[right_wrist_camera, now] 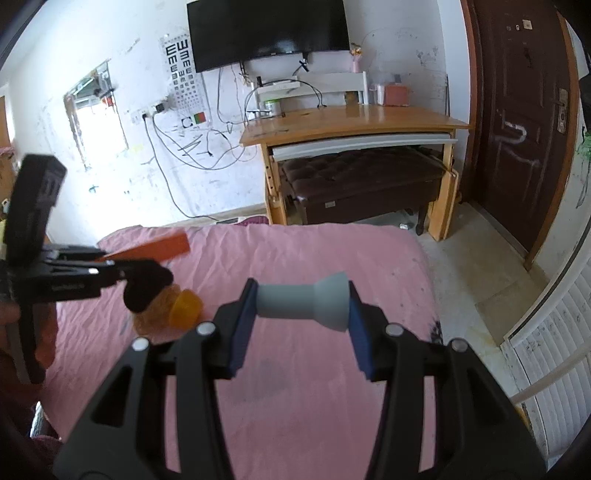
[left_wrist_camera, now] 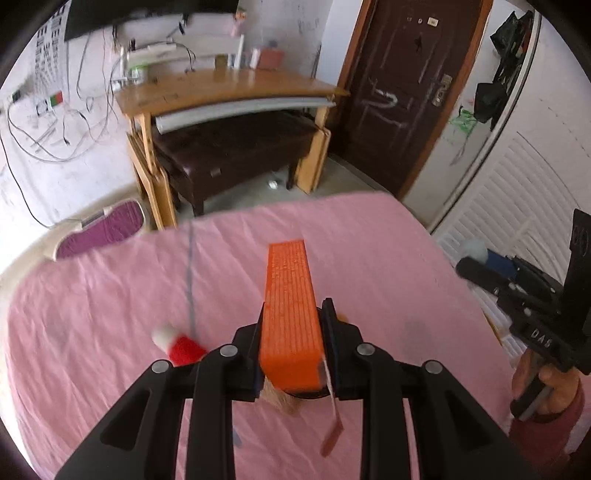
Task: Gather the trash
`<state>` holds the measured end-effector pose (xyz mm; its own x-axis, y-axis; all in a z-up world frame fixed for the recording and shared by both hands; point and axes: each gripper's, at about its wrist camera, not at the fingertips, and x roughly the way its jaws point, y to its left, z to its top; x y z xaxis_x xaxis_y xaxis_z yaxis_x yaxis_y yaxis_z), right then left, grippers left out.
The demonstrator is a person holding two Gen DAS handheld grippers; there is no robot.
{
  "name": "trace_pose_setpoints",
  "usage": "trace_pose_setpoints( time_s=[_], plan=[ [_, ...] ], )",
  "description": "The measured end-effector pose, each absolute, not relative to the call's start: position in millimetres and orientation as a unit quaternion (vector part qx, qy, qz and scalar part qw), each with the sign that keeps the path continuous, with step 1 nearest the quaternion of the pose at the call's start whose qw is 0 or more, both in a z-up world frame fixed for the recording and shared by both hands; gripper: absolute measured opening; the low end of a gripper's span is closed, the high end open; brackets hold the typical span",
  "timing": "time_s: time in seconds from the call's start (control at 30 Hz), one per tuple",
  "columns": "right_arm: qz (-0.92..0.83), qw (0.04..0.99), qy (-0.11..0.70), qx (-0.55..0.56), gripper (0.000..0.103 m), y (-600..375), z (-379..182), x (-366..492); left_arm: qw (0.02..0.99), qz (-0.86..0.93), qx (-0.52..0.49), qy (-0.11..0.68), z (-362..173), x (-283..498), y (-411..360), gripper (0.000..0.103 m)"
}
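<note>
My left gripper (left_wrist_camera: 295, 310) is shut on a long orange block (left_wrist_camera: 290, 302), held a little above the pink bed sheet (left_wrist_camera: 110, 288). Under the block lies a brown fuzzy piece (left_wrist_camera: 282, 400), and a thin strip (left_wrist_camera: 332, 424) hangs by the right finger. A red-and-white capsule (left_wrist_camera: 175, 343) lies on the sheet to the left. My right gripper (right_wrist_camera: 301, 291) is shut on a pale blue spool-shaped piece (right_wrist_camera: 303, 302). In the right wrist view the left gripper (right_wrist_camera: 155, 275) holds the orange block (right_wrist_camera: 159, 248) above an orange cap (right_wrist_camera: 185, 303).
Beyond the bed's foot stands a wooden desk (right_wrist_camera: 354, 118) with a dark padded bench (right_wrist_camera: 362, 181) under it. A brown door (right_wrist_camera: 517, 140) is at the right, beside white louvred panels (right_wrist_camera: 546, 362). A TV (right_wrist_camera: 269, 29) and loose cables (right_wrist_camera: 192, 147) are on the wall.
</note>
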<state>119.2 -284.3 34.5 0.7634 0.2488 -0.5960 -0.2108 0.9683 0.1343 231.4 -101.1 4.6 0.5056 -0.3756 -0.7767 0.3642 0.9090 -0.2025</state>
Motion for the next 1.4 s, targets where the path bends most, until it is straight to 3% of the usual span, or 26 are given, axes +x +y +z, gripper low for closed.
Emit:
trace_pose_setpoints(
  time_s=[0.37, 0.5, 0.7, 1.0, 1.3, 1.33, 1.4],
  plan=[
    [0.110, 0.942, 0.313, 0.054, 0.045, -309.9, 27.0, 78.1, 0.876, -0.207, 0.078, 0.429, -11.9, 166.2, -108.6, 0.023],
    [0.099, 0.942, 0.314, 0.062, 0.045, -321.5, 24.3, 71.4, 0.875, -0.203, 0.105, 0.427, -12.1, 159.6, -113.3, 0.044],
    [0.091, 0.944, 0.309, 0.067, 0.045, -330.9, 21.2, 60.9, 0.873, -0.192, 0.129, 0.430, -16.0, 161.5, -119.3, 0.044],
    [0.086, 0.943, 0.313, 0.074, 0.045, -342.0, 15.4, 61.4, 0.870, -0.191, 0.098, 0.444, -27.0, 176.6, -112.4, 0.024],
    [0.083, 0.944, 0.309, 0.078, 0.045, -347.9, 16.3, 55.2, 0.872, -0.225, 0.088, 0.425, -13.1, 134.3, -108.8, 0.018],
    [0.083, 0.944, 0.309, 0.078, 0.045, -348.0, 16.2, 54.5, 0.872, -0.225, 0.089, 0.426, -13.7, 130.0, -109.1, 0.011],
    [0.083, 0.944, 0.308, 0.081, 0.045, -349.5, 15.7, 51.9, 0.869, -0.228, 0.096, 0.428, -16.5, 125.5, -111.7, 0.010]
  ],
)
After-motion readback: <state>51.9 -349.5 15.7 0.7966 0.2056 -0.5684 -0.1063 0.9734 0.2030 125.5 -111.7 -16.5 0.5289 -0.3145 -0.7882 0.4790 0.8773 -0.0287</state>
